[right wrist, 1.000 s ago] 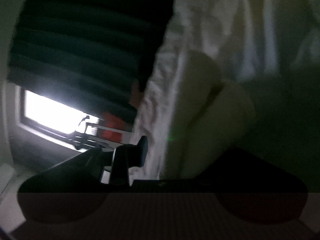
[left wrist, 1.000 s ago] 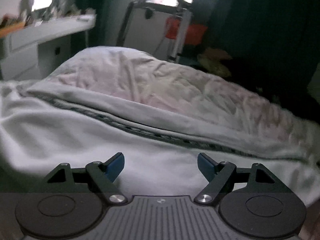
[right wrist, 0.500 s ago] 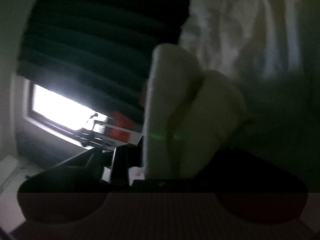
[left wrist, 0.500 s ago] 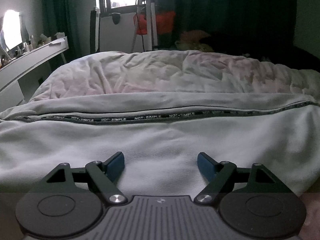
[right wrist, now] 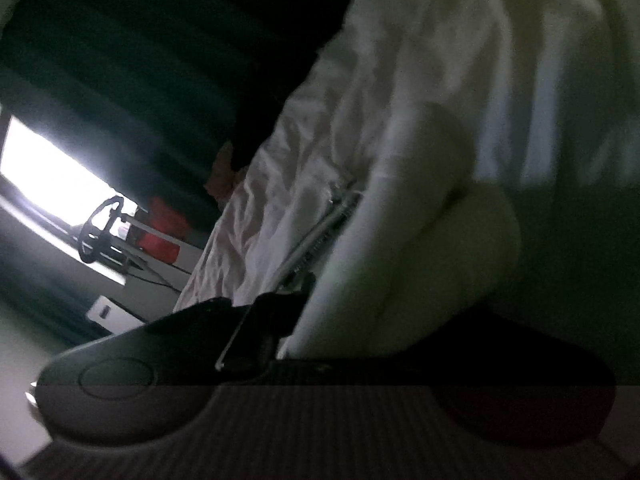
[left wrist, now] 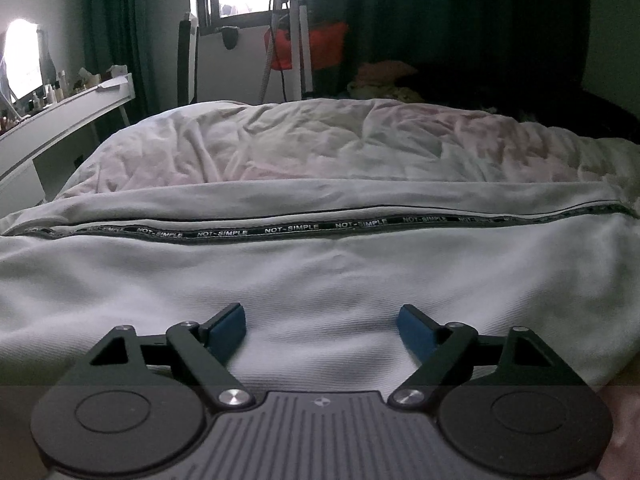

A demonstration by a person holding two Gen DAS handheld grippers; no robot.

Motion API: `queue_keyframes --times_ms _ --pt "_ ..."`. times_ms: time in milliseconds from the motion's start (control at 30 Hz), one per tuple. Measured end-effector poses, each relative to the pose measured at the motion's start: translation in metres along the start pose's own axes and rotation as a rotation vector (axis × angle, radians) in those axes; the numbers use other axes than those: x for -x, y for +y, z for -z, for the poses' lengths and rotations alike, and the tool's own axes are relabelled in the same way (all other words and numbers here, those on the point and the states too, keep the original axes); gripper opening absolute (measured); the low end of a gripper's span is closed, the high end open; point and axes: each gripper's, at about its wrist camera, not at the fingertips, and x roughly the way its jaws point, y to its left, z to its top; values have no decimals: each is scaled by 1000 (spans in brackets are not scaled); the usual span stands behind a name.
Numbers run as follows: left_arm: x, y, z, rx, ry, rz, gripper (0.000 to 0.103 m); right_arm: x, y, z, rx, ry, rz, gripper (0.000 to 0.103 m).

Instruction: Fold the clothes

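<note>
A white garment (left wrist: 320,272) lies spread across the bed, with a black lettered tape (left wrist: 296,229) running along its seam. My left gripper (left wrist: 322,320) hovers low over the garment's near part. Its blue pads (left wrist: 228,326) stand wide apart and are still opening, with only flat cloth under the gap and nothing gripped. In the dark, tilted right wrist view, a thick fold of the white garment (right wrist: 420,220) bulges up out of my right gripper (right wrist: 348,300). Its jaws are closing, and the visible left finger (right wrist: 288,304) presses against the fold. The cloth hides the other finger.
Beyond the garment lies a crumpled pale duvet (left wrist: 320,140). A white dressing table (left wrist: 60,120) with bottles stands at the left. A tripod (left wrist: 288,40) and a red object (left wrist: 320,48) stand behind the bed under a bright window, with dark curtains on both sides.
The left view has rolled level and dropped closer to the garment, and its pads are slightly wider apart. On the right, the finger has closed in against the cloth fold and the view has rolled.
</note>
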Motion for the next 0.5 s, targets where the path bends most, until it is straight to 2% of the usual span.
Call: queue_keyframes --times_ms 333,500 --pt "-3 -1 1 -25 14 -4 87 23 72 11 385 -196 150 14" --pt "-3 -2 0 -47 21 3 88 46 119 36 597 -302 182 13"
